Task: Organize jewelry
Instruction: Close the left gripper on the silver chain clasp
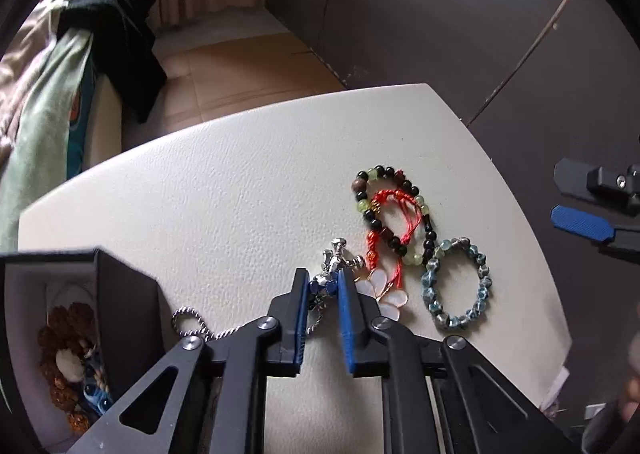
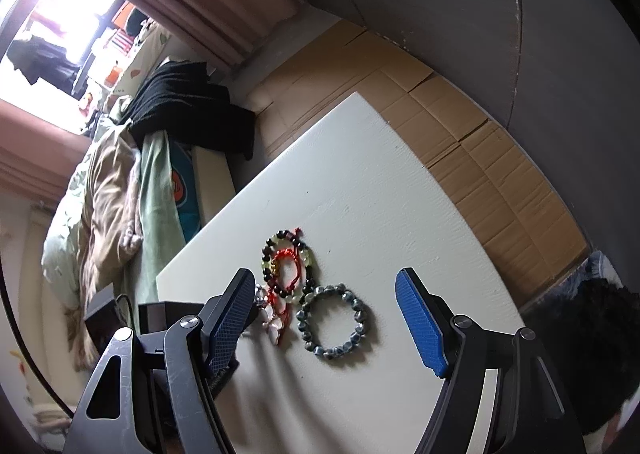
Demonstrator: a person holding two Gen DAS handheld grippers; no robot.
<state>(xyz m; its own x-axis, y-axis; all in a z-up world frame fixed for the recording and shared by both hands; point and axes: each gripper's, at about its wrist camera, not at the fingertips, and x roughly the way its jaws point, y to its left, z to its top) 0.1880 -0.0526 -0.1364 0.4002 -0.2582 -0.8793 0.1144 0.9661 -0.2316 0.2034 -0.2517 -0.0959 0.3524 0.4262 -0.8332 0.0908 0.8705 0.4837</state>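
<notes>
Left fingers have pinched narrow on your silver charm; right fingers wide, idle. Next I'd lift it, chain trailing, into the box.

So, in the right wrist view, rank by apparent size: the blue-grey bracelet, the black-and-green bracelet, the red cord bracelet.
1. Blue-grey bracelet, though it lies nearest the camera.
2. Black-and-green bracelet, close behind; ranking unsure.
3. Red cord bracelet, clearly smallest.
</notes>
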